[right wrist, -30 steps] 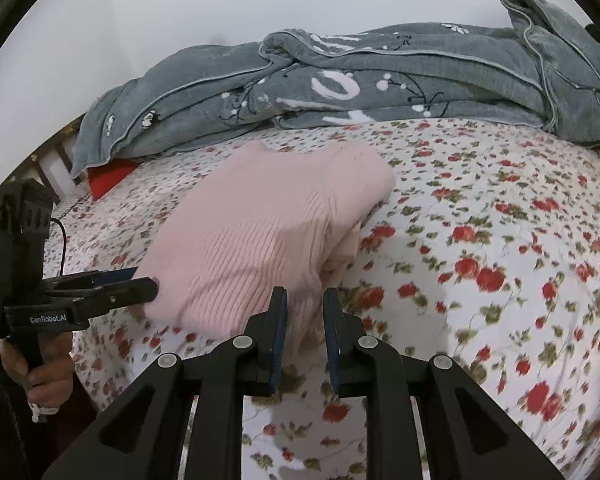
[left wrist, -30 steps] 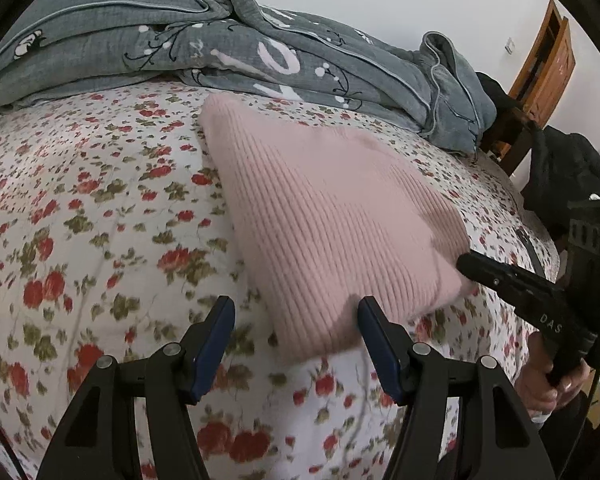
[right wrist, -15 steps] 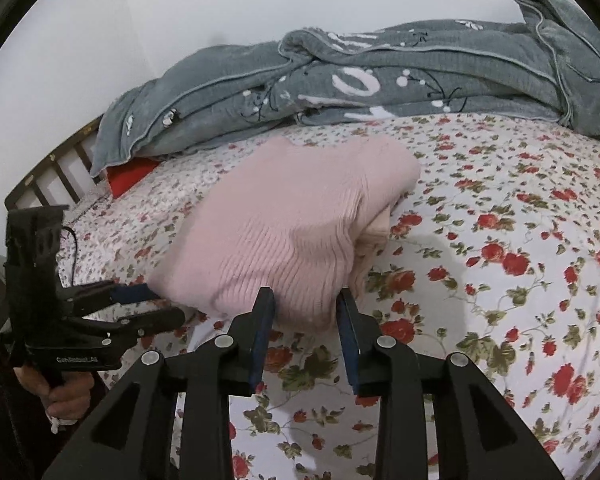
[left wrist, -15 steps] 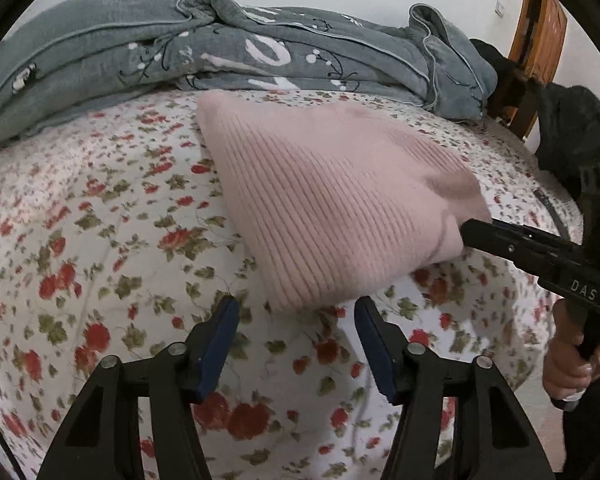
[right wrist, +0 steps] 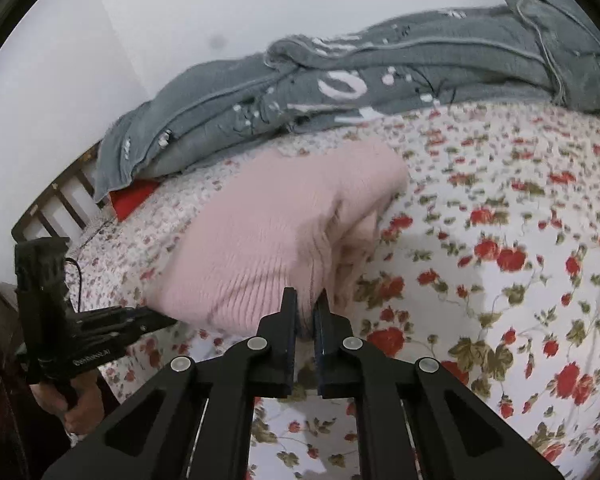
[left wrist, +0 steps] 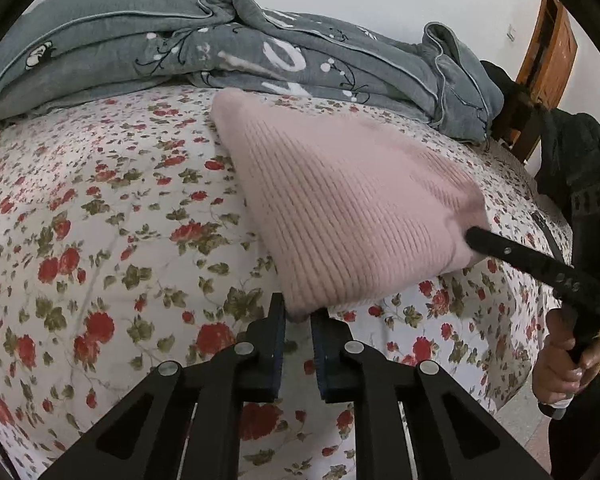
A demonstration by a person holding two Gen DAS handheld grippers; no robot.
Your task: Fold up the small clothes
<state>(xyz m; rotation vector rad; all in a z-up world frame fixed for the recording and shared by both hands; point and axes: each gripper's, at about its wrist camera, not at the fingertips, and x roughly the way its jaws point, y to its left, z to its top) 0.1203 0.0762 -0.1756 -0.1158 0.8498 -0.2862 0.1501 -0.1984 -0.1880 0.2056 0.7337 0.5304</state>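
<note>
A folded pink ribbed sweater (left wrist: pixel 360 208) (right wrist: pixel 268 240) lies on the flowered bed sheet (left wrist: pixel 100 240). My left gripper (left wrist: pixel 298 314) is at its near left corner; its jaws are closing, and the fabric is pinched between the blue pads. In the right wrist view that same gripper (right wrist: pixel 168 320) reaches in from the left. My right gripper (right wrist: pixel 306 300) is shut on the near right corner, where the folded layers bunch up. The left wrist view shows its black fingers (left wrist: pixel 470 234) biting into the sweater's right corner.
A rumpled grey quilt (left wrist: pixel 220 40) (right wrist: pixel 420 64) runs along the wall behind the sweater. A slatted wooden bed end (right wrist: pixel 56 208) and a red item (right wrist: pixel 134 200) sit at the left. Wooden furniture (left wrist: pixel 552 60) and a dark garment (left wrist: pixel 580 160) stand at the right. A hand (left wrist: pixel 560 364) holds each handle.
Both grippers have shut on the sweater's near corners, the left one from wide open. The near edge of the sweater now sits pinched and slightly raised.
</note>
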